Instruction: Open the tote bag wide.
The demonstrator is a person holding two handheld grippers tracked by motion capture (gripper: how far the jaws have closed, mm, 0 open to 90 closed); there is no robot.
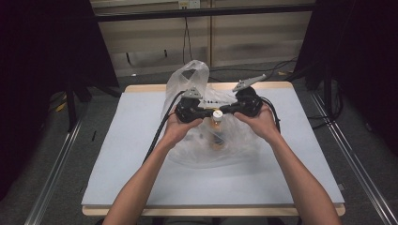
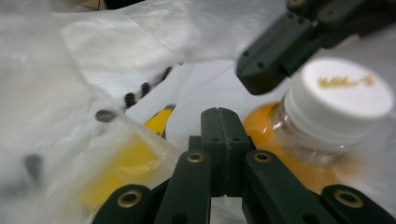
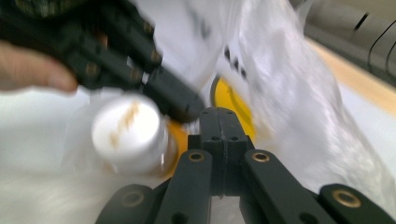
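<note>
A clear plastic bag (image 1: pixel 197 79) lies on the table, with one handle standing up behind the grippers. In it stands a bottle of orange liquid (image 1: pixel 216 133) with a white cap (image 2: pixel 338 100). My left gripper (image 1: pixel 208 112) is shut just left of the cap, and bag film (image 2: pixel 93 93) gathers at its tips (image 2: pixel 219 114). My right gripper (image 1: pixel 226 110) is shut just right of the cap (image 3: pixel 128 128), with bag film (image 3: pixel 299 121) running down beside its tips (image 3: pixel 219 114). The two grippers nearly touch above the bottle. A second yellow-orange item (image 2: pixel 156 122) shows through the film.
The pale blue table top (image 1: pixel 131 154) has a wooden edge (image 1: pixel 141 88) at the back. Black cables (image 1: pixel 162 126) trail from the grippers over the table. Dark stands (image 1: pixel 70 98) and floor rails (image 1: pixel 356 168) flank the table.
</note>
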